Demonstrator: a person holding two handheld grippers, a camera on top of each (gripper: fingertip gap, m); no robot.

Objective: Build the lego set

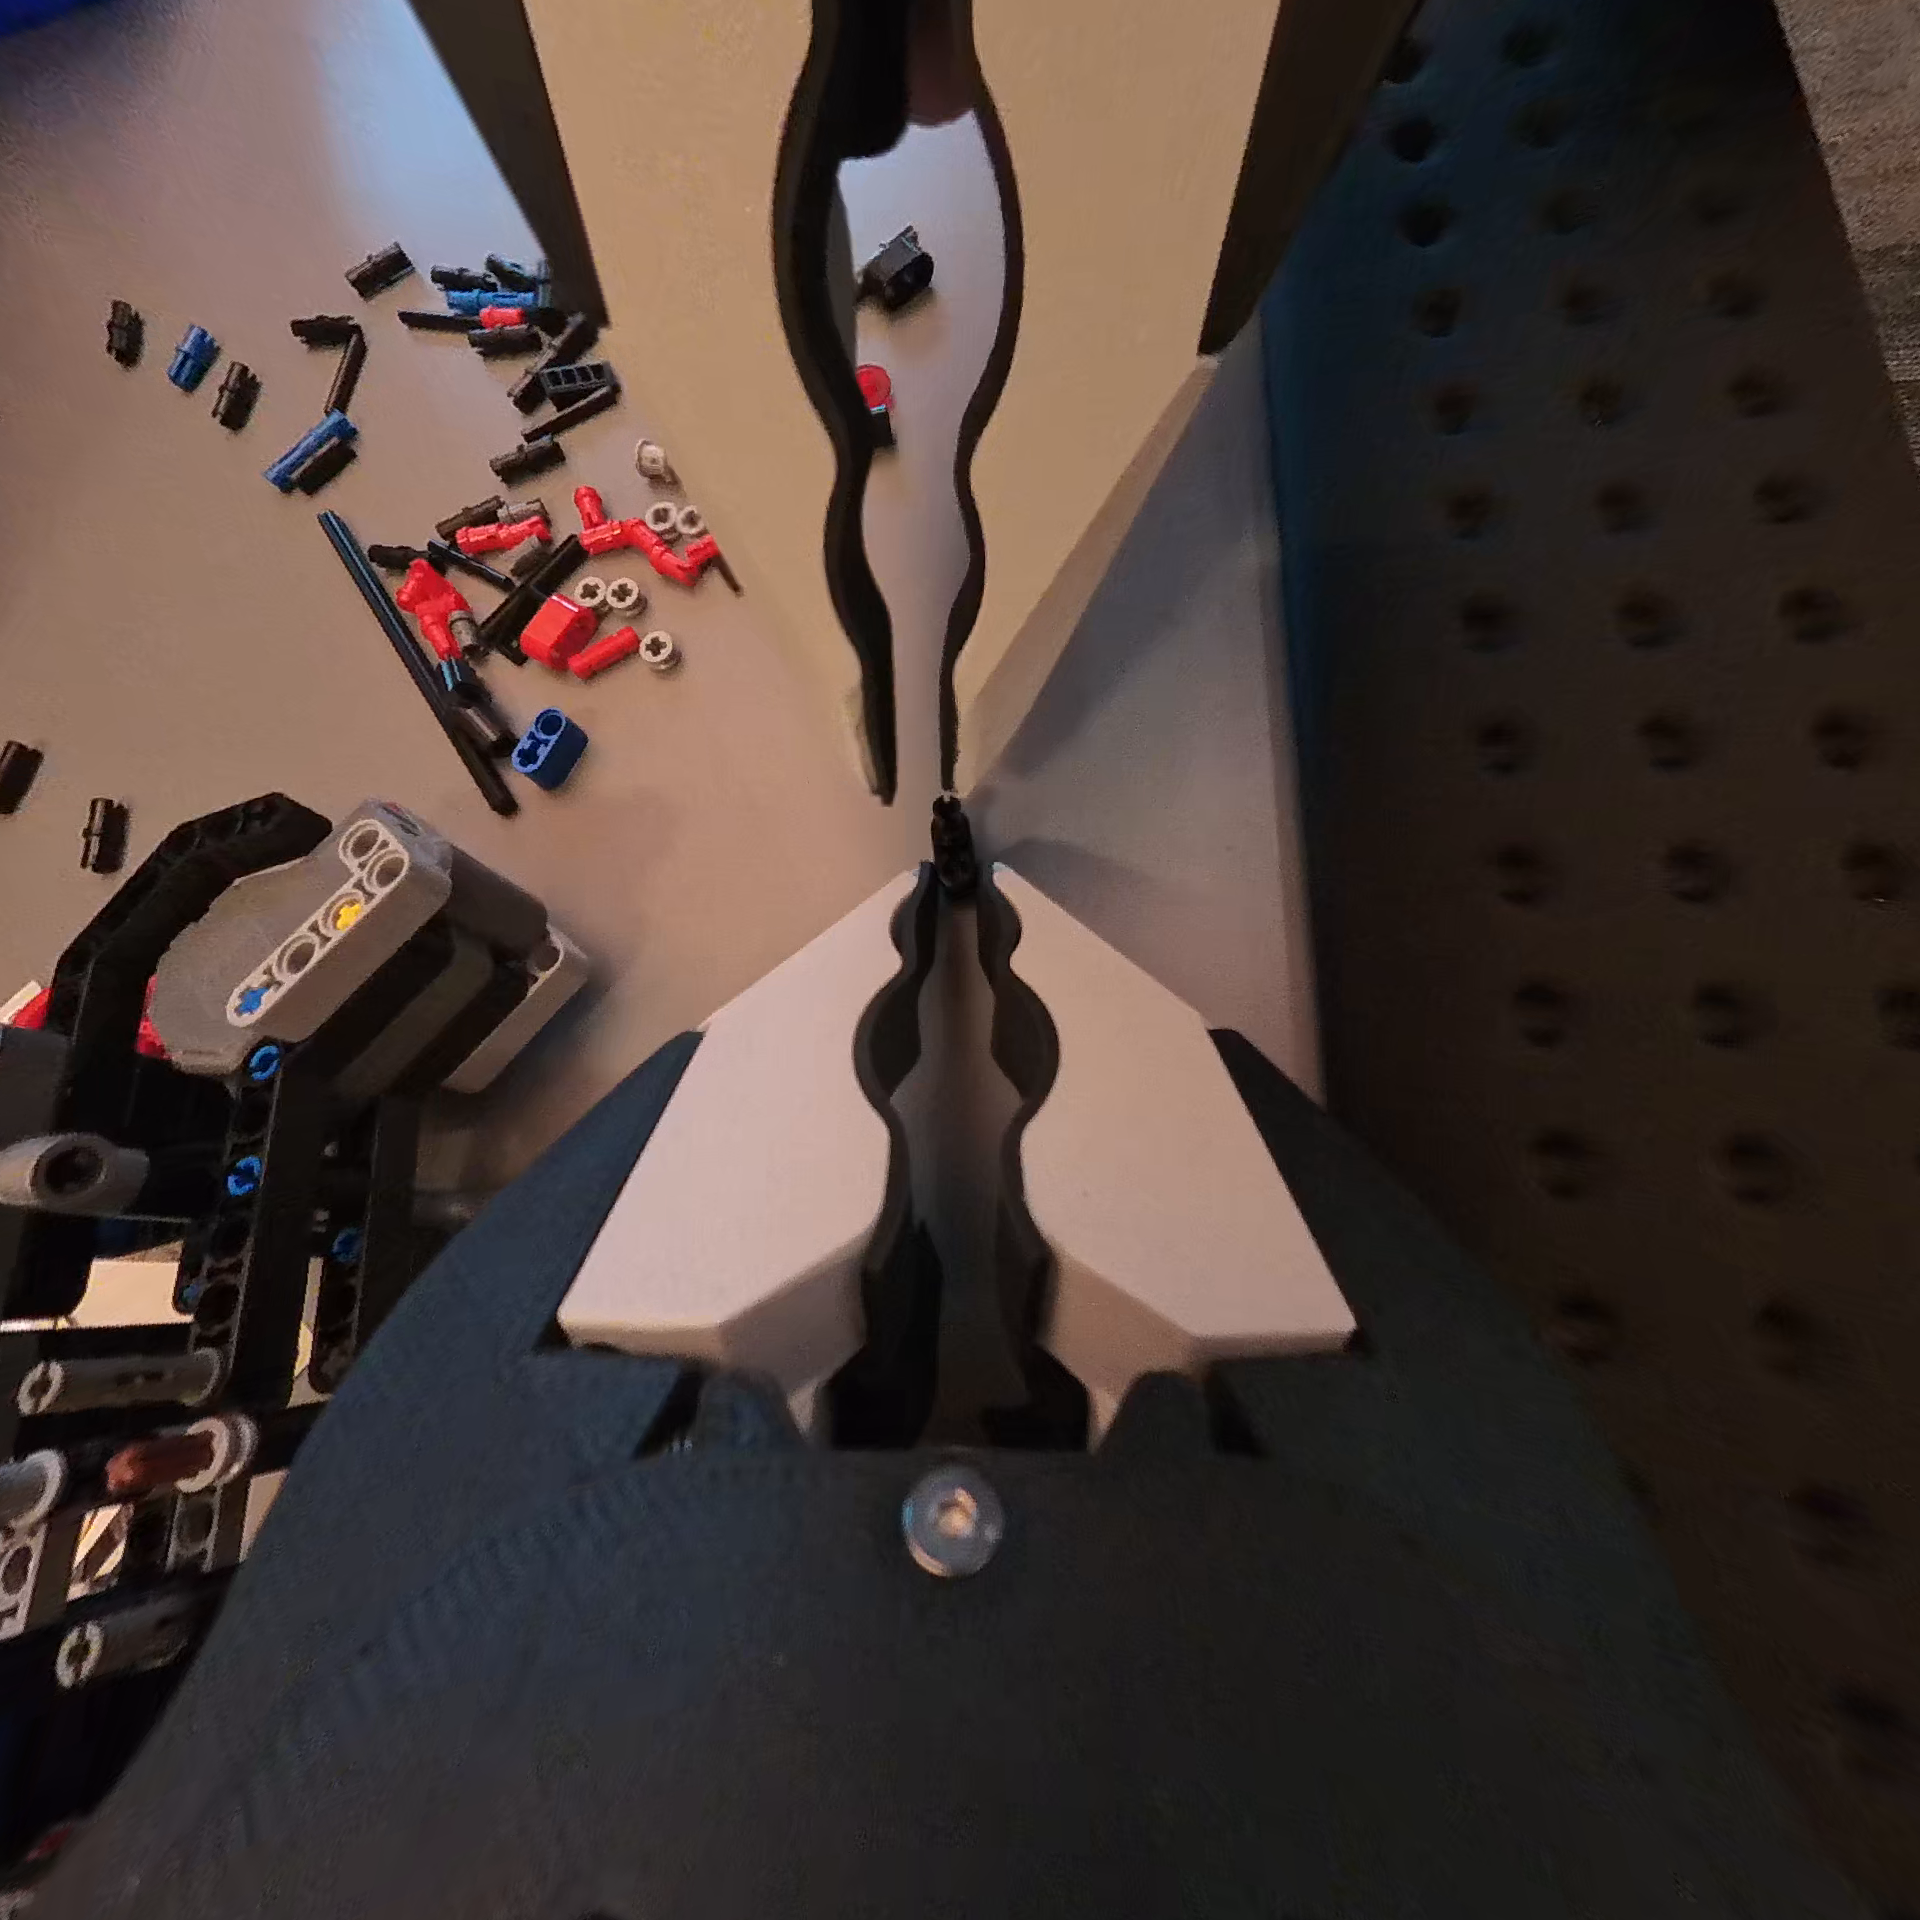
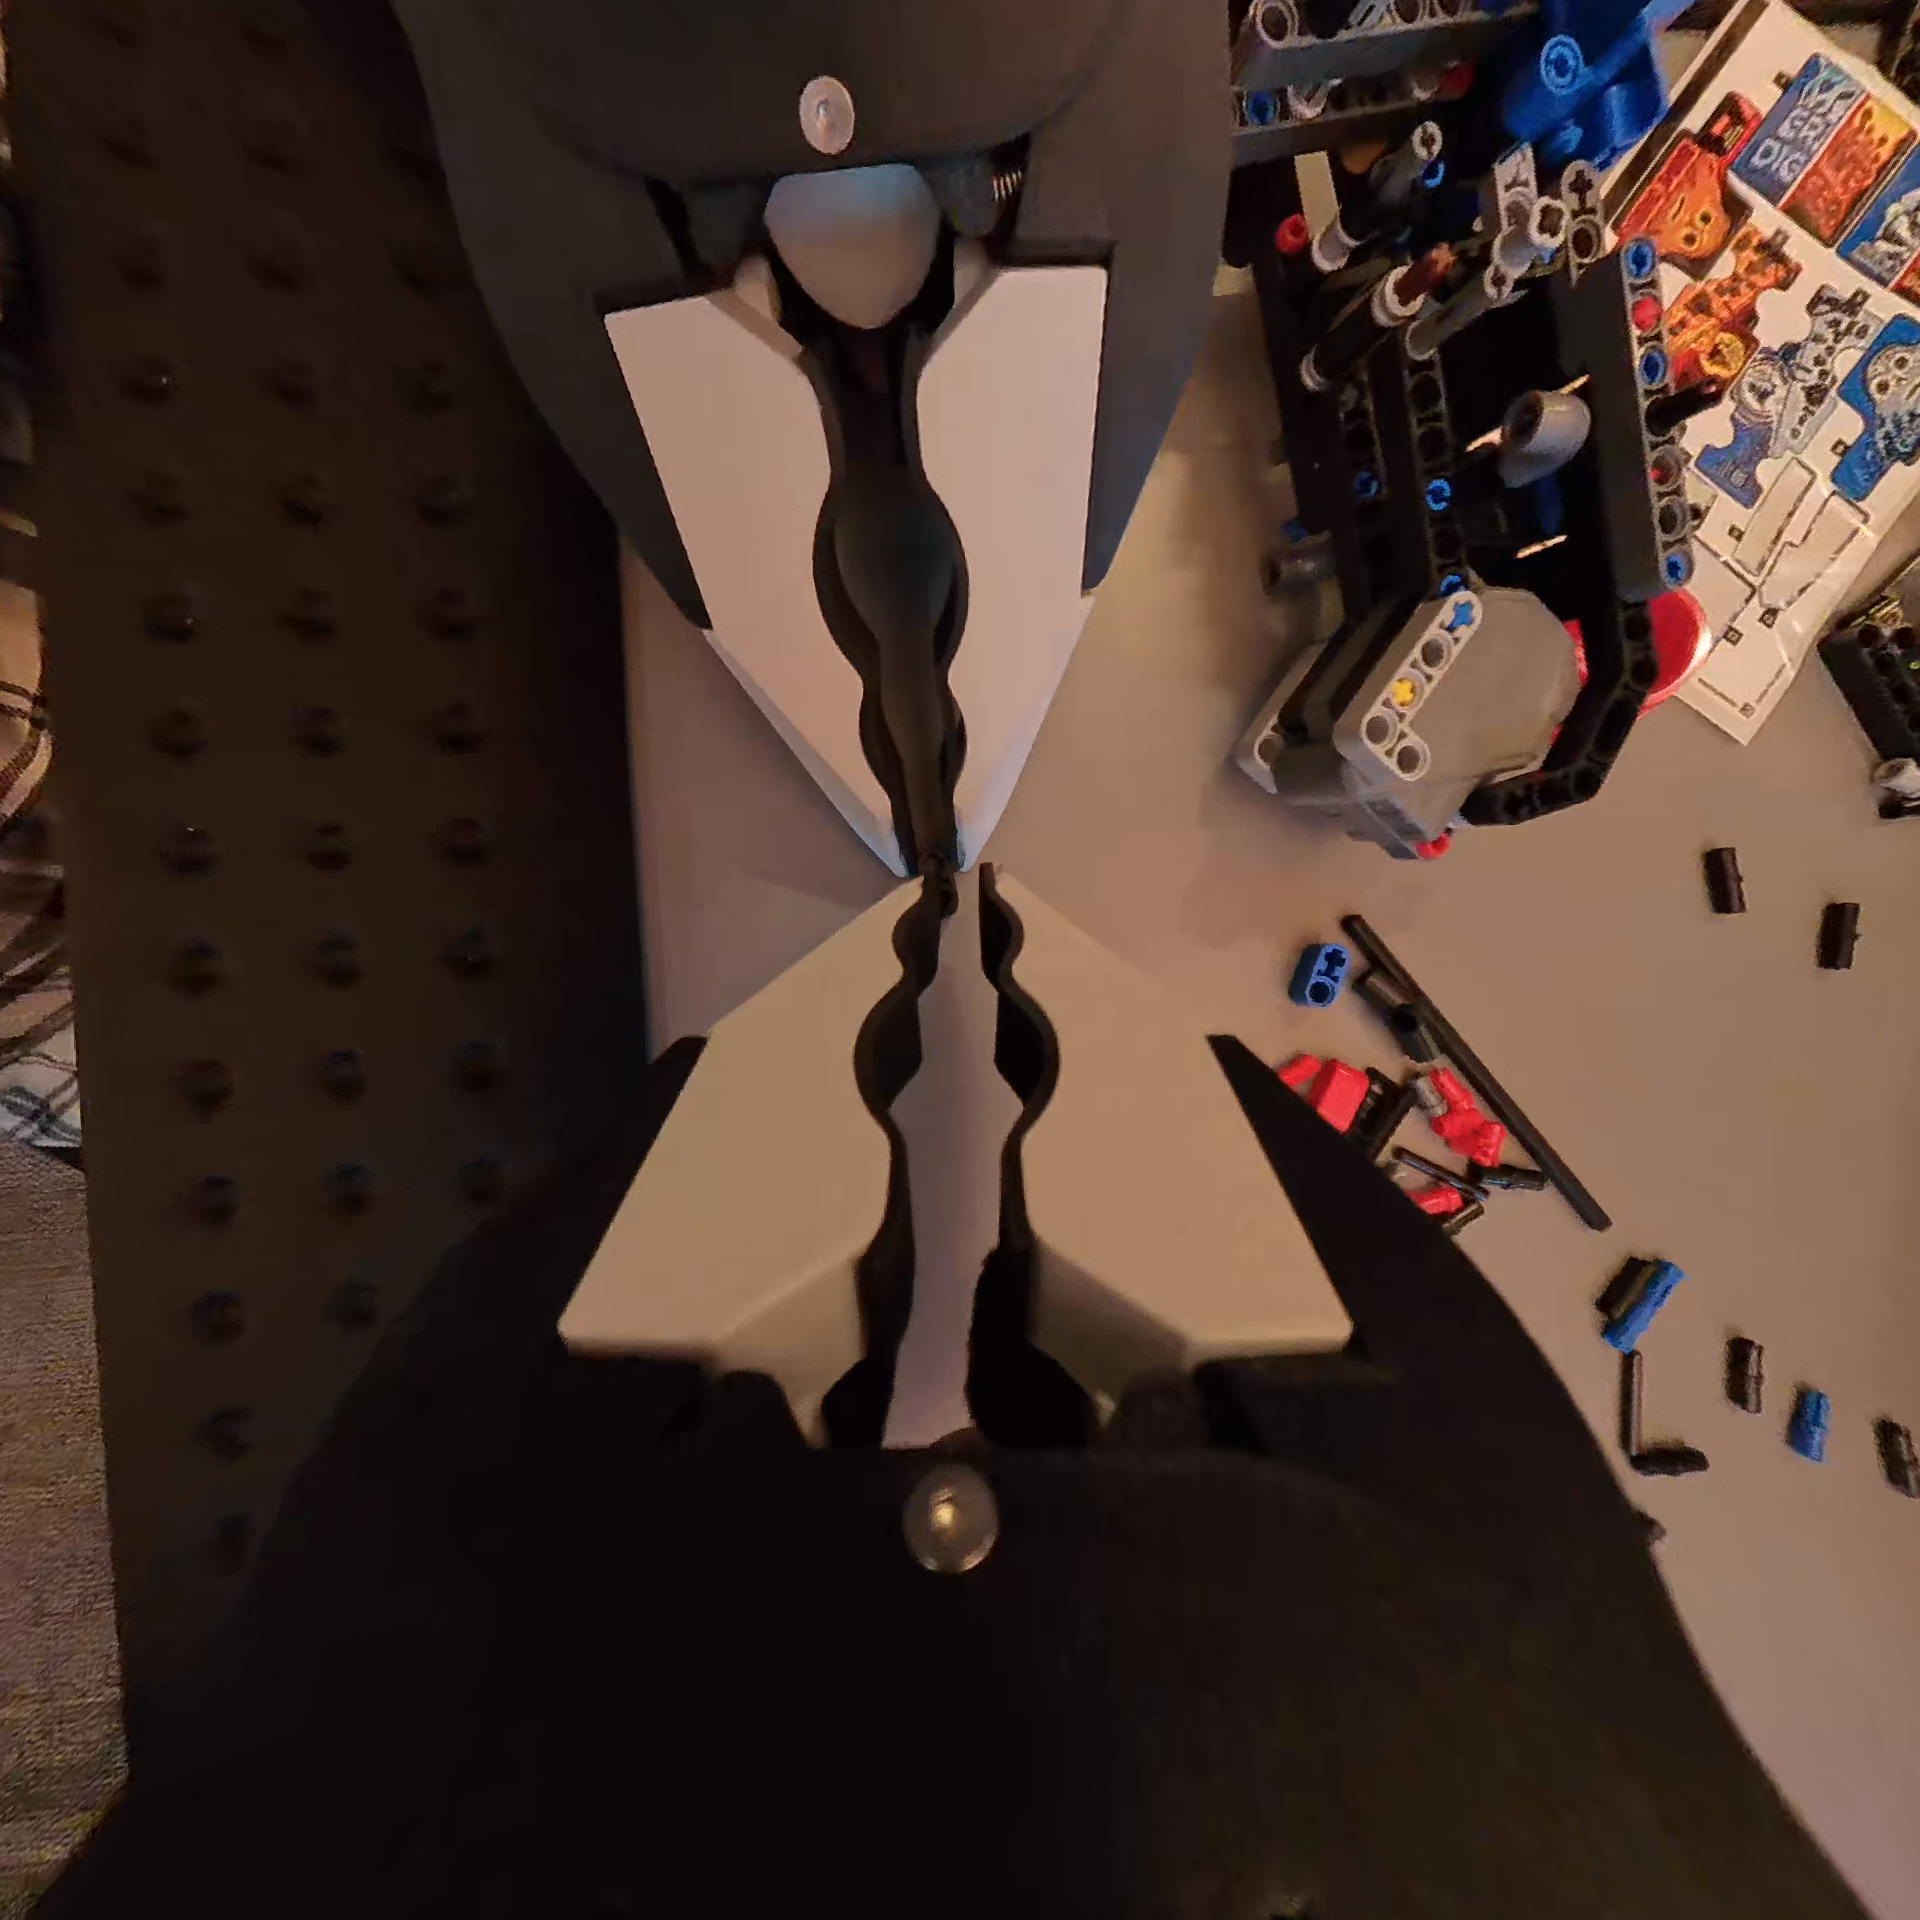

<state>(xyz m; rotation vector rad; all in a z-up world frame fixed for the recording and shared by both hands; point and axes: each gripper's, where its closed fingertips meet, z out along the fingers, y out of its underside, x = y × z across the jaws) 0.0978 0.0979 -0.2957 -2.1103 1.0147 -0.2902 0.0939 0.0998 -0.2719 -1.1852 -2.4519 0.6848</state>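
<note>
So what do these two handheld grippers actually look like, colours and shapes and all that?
Both match: the left gripper and right gripper each have a dark, layered, printed-looking body, a shiny round screw head in the middle, and two pale grey wedge-shaped fingers lined with wavy black pads. No cables, markings or sleeves show.

Warm-lit grey table (image 1: 727,831) beside dark perforated panel (image 1: 1610,727).

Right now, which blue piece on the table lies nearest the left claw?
The blue connector with a round hole, beside the long black axle's end; the other blue pieces lie farther away.
</note>
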